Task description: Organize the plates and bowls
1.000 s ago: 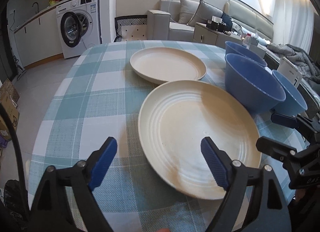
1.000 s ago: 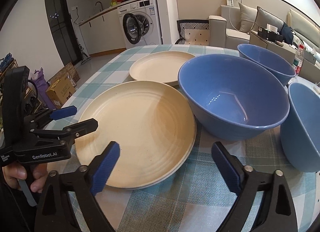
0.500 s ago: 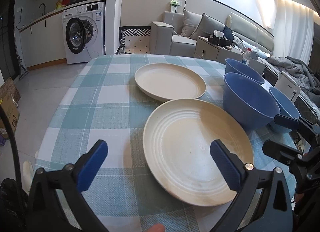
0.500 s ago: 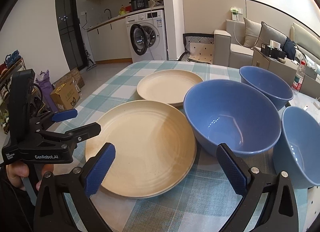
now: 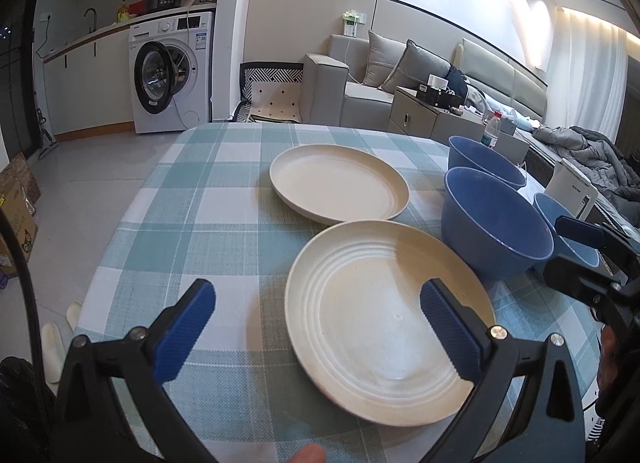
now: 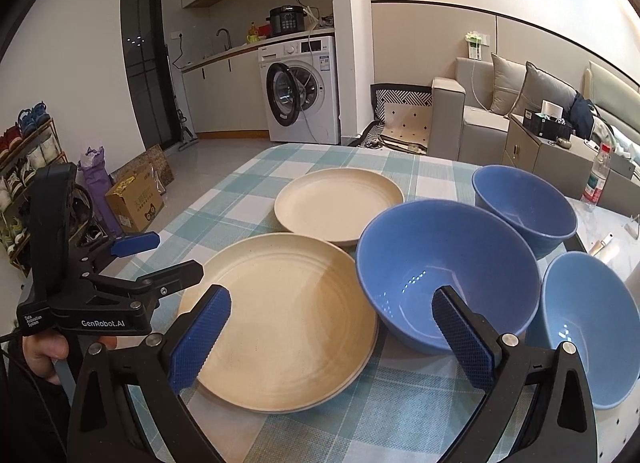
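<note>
Checked-cloth surface (image 6: pixel 320 167) carries two cream plates (image 6: pixel 288 319) (image 6: pixel 338 203) and three blue bowls (image 6: pixel 444 275) (image 6: pixel 524 203) (image 6: pixel 592 327). Left gripper (image 5: pixel 316 331) and right gripper (image 6: pixel 332 339): fingers have just been opening, now spread wide, holding nothing.

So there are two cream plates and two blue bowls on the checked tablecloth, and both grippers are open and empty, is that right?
Not quite: there are three blue bowls, not two, as the right wrist view shows. The rest stands: two cream plates on the checked tablecloth, with the left gripper and right gripper open and empty.
</note>
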Demonstrator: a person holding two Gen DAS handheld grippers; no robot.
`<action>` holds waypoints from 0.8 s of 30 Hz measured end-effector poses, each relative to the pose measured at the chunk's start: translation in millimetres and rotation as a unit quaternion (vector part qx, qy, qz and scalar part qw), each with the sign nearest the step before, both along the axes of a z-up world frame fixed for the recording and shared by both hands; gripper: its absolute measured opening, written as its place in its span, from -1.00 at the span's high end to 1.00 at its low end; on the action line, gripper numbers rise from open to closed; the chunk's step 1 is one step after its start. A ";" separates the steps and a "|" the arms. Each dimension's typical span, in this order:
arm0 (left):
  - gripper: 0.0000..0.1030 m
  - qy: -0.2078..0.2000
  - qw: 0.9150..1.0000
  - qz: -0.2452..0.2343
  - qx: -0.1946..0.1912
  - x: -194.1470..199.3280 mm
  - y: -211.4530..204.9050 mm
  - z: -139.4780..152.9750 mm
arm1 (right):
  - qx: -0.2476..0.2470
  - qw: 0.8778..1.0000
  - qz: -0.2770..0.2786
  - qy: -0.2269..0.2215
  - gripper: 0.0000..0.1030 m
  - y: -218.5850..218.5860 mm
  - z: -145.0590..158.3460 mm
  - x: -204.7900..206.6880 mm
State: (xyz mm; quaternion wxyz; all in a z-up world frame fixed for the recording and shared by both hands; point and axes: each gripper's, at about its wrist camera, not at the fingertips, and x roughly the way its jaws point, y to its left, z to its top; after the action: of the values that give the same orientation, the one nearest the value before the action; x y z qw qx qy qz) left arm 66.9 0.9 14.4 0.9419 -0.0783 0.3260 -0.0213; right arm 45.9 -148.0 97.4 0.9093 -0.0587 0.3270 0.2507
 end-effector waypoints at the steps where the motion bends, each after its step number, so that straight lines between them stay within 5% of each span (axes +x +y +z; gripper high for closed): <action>1: -1.00 -0.002 1.000 0.001 0.000 0.4 1.0 1.8 | 0.001 1.000 0.000 0.000 -0.99 -0.5 2.0 1.6; 24: -1.00 -0.025 0.999 0.027 0.009 44.5 20.6 35.6 | 0.008 1.000 -0.008 -0.007 -0.99 -0.3 42.2 60.8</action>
State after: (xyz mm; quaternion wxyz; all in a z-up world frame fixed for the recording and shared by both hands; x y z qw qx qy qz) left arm 111.4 21.5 49.9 0.9507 -0.0781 0.3001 0.0056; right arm 106.7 -148.3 139.6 0.9140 -0.0507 0.3192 0.2454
